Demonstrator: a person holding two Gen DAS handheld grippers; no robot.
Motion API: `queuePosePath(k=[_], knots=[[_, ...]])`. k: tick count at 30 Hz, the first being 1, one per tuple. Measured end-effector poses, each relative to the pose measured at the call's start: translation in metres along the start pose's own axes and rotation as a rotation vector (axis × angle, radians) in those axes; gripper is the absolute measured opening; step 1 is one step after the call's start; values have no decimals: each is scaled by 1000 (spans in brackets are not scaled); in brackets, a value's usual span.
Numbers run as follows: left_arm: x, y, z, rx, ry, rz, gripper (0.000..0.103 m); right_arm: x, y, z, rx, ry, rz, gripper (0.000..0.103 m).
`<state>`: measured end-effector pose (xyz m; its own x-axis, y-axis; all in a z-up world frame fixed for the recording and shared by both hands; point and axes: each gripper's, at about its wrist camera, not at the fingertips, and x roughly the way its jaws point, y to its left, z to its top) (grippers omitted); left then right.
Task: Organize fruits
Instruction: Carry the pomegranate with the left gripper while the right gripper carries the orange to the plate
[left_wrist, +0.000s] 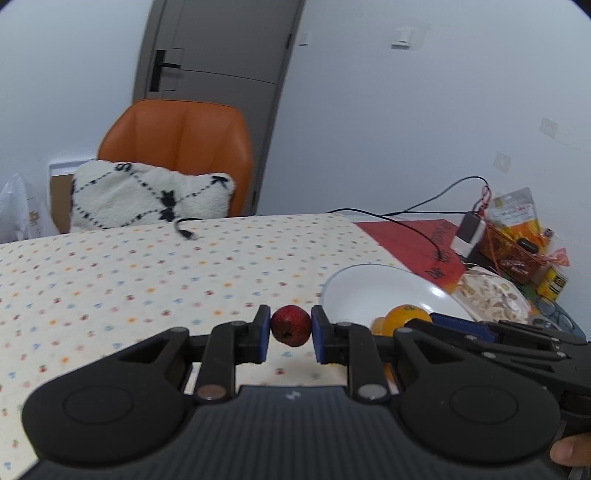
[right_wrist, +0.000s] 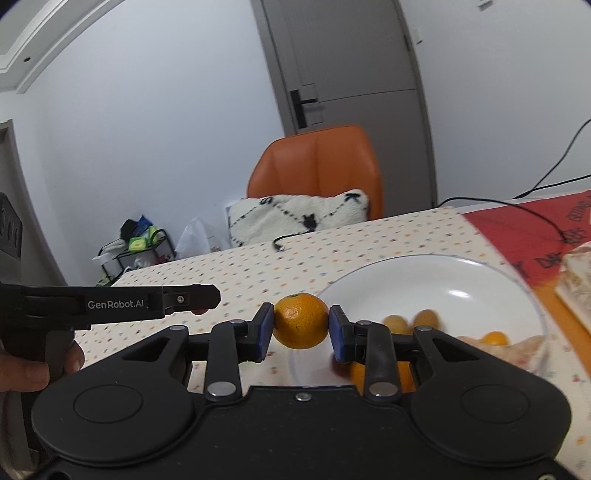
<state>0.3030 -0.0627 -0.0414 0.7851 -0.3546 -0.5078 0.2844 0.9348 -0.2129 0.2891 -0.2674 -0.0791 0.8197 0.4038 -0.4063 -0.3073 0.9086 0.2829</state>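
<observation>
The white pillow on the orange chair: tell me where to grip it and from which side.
Grip the white pillow by its upper right corner, coming from above. It leans upright against the orange chair, so the top edge is free, and the soft, thick body looks too wide for a gripper. Both are busy: the left gripper holds a red fruit, the right gripper an orange.

Even indoor light; fisheye-bent, blurred edges

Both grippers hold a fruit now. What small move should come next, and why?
Probably carry the orange in the right gripper a little further over the white plate and lower it. The plate already holds small fruits and has bare room, and the orange hangs at its near rim. The left gripper, shut on the red fruit, could follow.
</observation>
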Motion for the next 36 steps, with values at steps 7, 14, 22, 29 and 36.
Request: queuePosePath(k=[7,14,22,29,36], knots=[[11,-27,2,23,5,-53,22,-15,-25,1,24,-20,-52,31],[16,-48,3,38,7,-86,22,-26,-45,-1,44,-32,-89,31],[26,-65,3,57,17,-108,22,-36,-62,-4,64,-41,-121,31],[39,-76,1,64,36,-114,22,-40,-76,-7,82,-43,-143,31],[48,-83,-2,71,52,-116,22,-33,-90,-12,110,-31,-165,31]])
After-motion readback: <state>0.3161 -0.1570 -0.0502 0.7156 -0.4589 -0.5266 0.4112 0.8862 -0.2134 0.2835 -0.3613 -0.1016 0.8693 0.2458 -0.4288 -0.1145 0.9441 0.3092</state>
